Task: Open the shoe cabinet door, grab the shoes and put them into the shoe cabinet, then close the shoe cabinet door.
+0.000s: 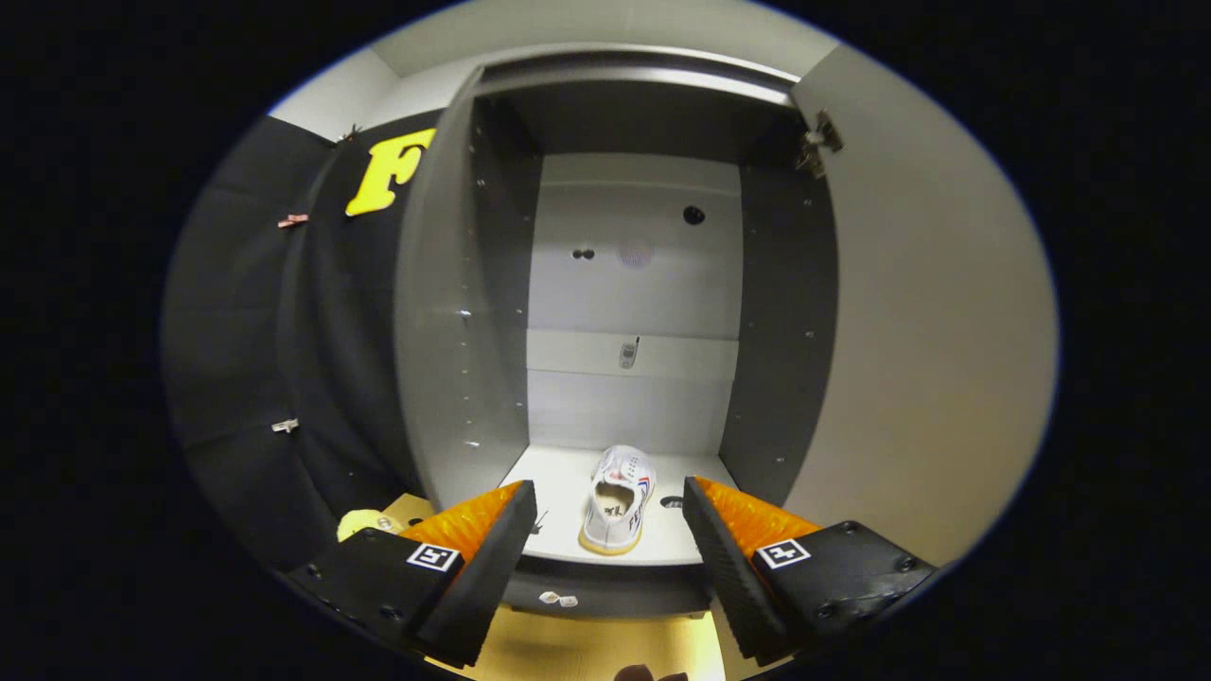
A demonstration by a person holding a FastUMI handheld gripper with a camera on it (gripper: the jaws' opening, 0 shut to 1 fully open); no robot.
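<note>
White fabric made up the shoe [619,498], with a pale tan sole and a red-and-blue mark along its side; some lettering ran down the heel, too small for me to make out. It stood upright on the cabinet floor [560,492], heel toward me and toe toward the back panel [632,303], close to the floor's front edge and about midway between the two side walls. I saw the shoe cabinet door [922,312] swung fully open on the right, pale and plain, its hinge [819,142] up by the top corner. My gripper [610,515] was held wide, its fingers [492,558] spread to either side of the shoe with a clear gap on each flank. They gripped nothing and touched nothing that I could see; the shoe sat just ahead of them, in line with the gap.
</note>
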